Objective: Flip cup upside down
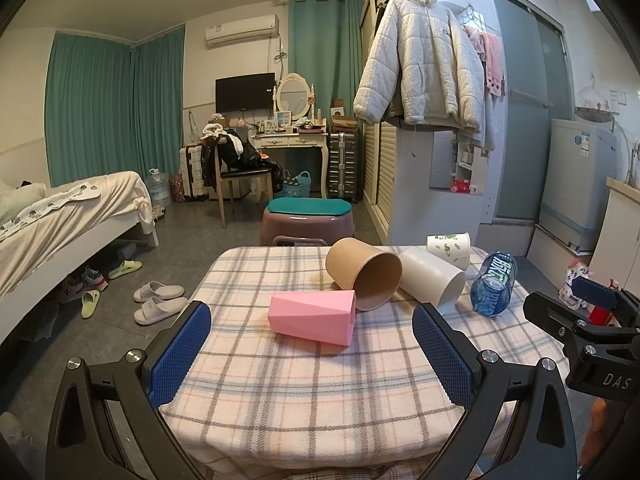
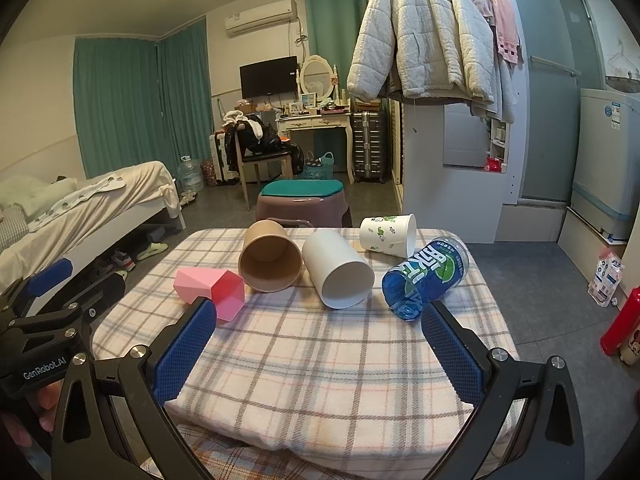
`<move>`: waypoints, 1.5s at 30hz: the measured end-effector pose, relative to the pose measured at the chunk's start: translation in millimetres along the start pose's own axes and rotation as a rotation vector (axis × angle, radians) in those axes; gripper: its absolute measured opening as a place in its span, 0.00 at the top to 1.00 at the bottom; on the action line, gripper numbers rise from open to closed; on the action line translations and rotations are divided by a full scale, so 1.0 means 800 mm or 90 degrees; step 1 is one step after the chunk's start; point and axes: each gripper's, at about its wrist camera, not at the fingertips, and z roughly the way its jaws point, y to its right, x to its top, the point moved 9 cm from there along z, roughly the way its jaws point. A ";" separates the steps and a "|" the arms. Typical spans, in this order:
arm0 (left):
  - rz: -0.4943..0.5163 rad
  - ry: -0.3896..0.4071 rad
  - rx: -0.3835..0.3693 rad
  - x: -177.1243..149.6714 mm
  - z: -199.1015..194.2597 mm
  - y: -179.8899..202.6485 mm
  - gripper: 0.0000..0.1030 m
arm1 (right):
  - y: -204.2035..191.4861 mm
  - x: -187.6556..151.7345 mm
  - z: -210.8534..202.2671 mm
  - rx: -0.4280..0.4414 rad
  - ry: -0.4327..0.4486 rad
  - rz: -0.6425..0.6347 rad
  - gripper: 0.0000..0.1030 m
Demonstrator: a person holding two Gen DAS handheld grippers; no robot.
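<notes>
**On the checked bench, four cups lying on their sides, both claws waiting empty**

On the plaid-covered bench [image 1: 304, 392] four cups are lying tipped over, well ahead of the two claws. The pink cup [image 1: 313, 317] is lying nearest the left claw [image 1: 311, 354], its mouth pointing to the right and touching the rim of the brown paper cup [image 1: 363, 273]. Just beside that, the plain white cup [image 1: 432, 280] is resting against it, and the leaf-printed paper cup [image 1: 448, 249] is sitting behind, near the far edge. A blue drink bottle [image 1: 494, 284] is lying at the right.

The left claw is standing wide apart, gripping nothing, and the right claw [image 2: 318, 354] is doing the same, with the white cup and the bottle ahead of it.

Which cup is meant is not clear from the task; none is yet resting on its rim. The pink one looks like stiff, faceted plastic, light and likely to slide on the cloth, so pinching across two flat faces near the middle seems safest. The paper cups are probably thin-walled and will be crushing easily, so a gentle squeeze close to the stiffer rim or base looks wiser. All round cups may be rolling if nudged.
</notes>
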 end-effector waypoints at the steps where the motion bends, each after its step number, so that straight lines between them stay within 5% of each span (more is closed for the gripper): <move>1: 0.000 0.001 -0.001 0.000 0.000 0.000 0.00 | 0.000 0.000 0.000 0.000 0.000 0.000 0.00; 29: 0.000 -0.021 0.014 -0.005 0.025 0.000 0.00 | 0.009 0.013 0.025 0.028 -0.010 -0.022 0.00; 45: -0.006 -0.064 0.038 0.006 0.134 0.000 0.00 | 0.004 0.030 0.187 0.042 -0.148 -0.183 0.00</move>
